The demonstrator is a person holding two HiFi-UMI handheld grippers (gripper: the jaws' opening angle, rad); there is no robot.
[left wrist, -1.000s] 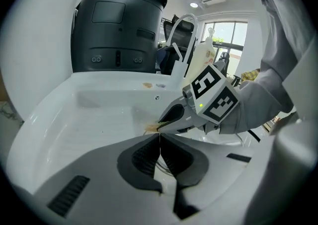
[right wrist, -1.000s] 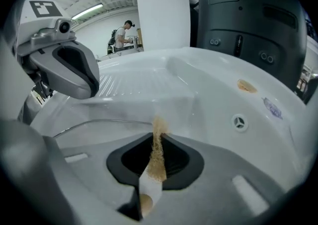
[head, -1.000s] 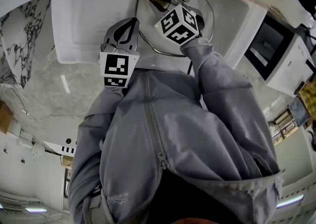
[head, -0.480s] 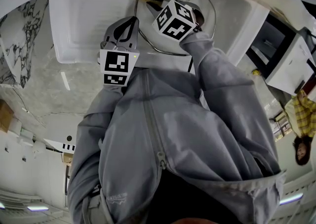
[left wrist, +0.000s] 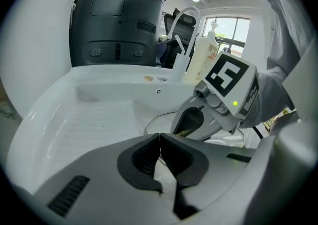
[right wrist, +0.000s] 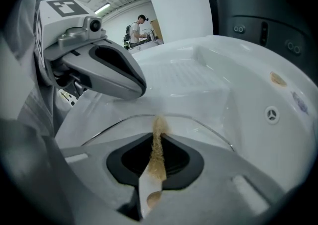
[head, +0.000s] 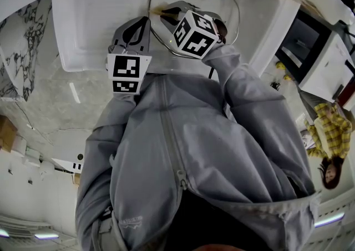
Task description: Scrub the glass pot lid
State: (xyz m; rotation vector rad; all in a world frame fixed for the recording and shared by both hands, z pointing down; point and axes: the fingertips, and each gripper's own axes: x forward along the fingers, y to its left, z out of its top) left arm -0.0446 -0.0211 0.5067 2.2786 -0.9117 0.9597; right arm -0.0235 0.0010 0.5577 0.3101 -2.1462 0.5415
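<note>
Tan scrubber clamped in right tool seemingly touches glass lid; left tool closed.

Right tool seemingly presses scrubber on glass lid.

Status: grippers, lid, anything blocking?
Left gripper shut beside glass lid, grip unclear. Right gripper shut on scrub pad, pad at lid's edge. Lid lies in sink; nothing blocking.
</note>
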